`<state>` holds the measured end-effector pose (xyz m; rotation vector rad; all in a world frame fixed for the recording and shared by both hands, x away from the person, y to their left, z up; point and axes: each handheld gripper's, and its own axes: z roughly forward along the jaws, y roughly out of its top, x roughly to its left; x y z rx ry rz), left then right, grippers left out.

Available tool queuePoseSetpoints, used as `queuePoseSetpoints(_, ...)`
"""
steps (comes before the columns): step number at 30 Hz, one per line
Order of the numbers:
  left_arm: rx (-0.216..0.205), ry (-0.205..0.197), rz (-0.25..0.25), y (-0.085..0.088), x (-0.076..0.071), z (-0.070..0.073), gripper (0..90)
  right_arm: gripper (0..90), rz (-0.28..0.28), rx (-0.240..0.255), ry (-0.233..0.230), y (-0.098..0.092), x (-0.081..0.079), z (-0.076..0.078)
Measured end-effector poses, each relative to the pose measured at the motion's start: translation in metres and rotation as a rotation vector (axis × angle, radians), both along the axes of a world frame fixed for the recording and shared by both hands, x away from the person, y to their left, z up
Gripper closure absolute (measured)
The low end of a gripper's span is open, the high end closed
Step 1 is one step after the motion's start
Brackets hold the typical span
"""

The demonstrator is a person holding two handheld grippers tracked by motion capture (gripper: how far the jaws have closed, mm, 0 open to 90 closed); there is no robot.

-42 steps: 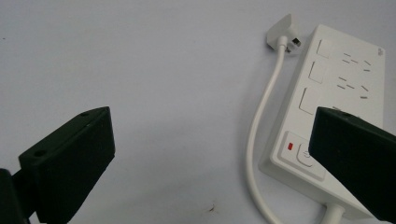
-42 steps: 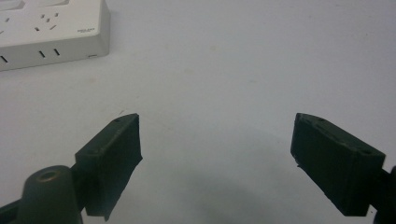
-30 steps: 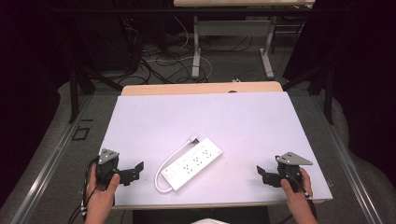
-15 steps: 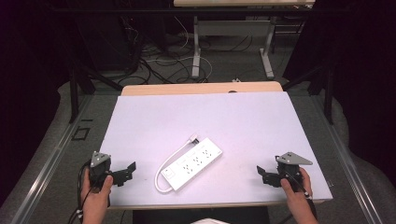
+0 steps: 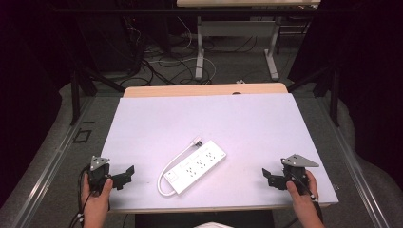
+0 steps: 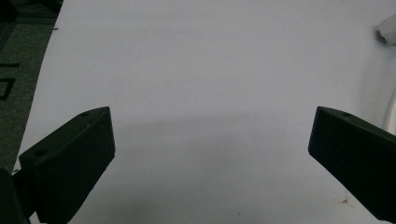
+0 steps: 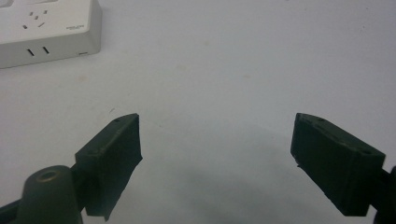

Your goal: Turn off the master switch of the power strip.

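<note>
Right tool view: the power strip (image 7: pixel 46 32) is cut off by the top and left edges, leaving one corner. Left tool view: its cord (image 6: pixel 390 109) and plug (image 6: pixel 388 29) are clipped by the right edge. High view: the socket markings on the strip (image 5: pixel 196 164) are too small to read.

No readable text anywhere. White power strip (image 7: pixel 46 32) in right gripper view carries small grey print near corner of top face, beside socket holes, too small and blurred to read. In high view, power strip (image 5: pixel 195 168) on counter (image 5: pixel 204 118) shows no legible label, brand or number.
</note>
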<state>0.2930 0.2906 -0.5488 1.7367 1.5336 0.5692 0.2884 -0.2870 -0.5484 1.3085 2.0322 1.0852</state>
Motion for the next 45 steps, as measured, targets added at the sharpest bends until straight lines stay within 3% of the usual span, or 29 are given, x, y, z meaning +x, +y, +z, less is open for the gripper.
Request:
queuePoseSetpoints(5,-0.021,0.013,0.019,0.0038,0.0028,-0.0052,0.5,15.7,-0.001,0.002,-0.001,-0.0002,-0.0001,0.0002)
queuePoseSetpoints(13,-0.014,0.040,0.043,0.0070,0.0040,-0.0094,0.6,15.7,-0.006,0.005,0.001,-0.0003,0.0001,0.0003)
queuePoseSetpoints(45,-0.009,0.046,0.046,0.0080,0.0061,-0.0112,0.7,15.7,-0.002,0.004,0.001,-0.0008,0.0006,0.0001)
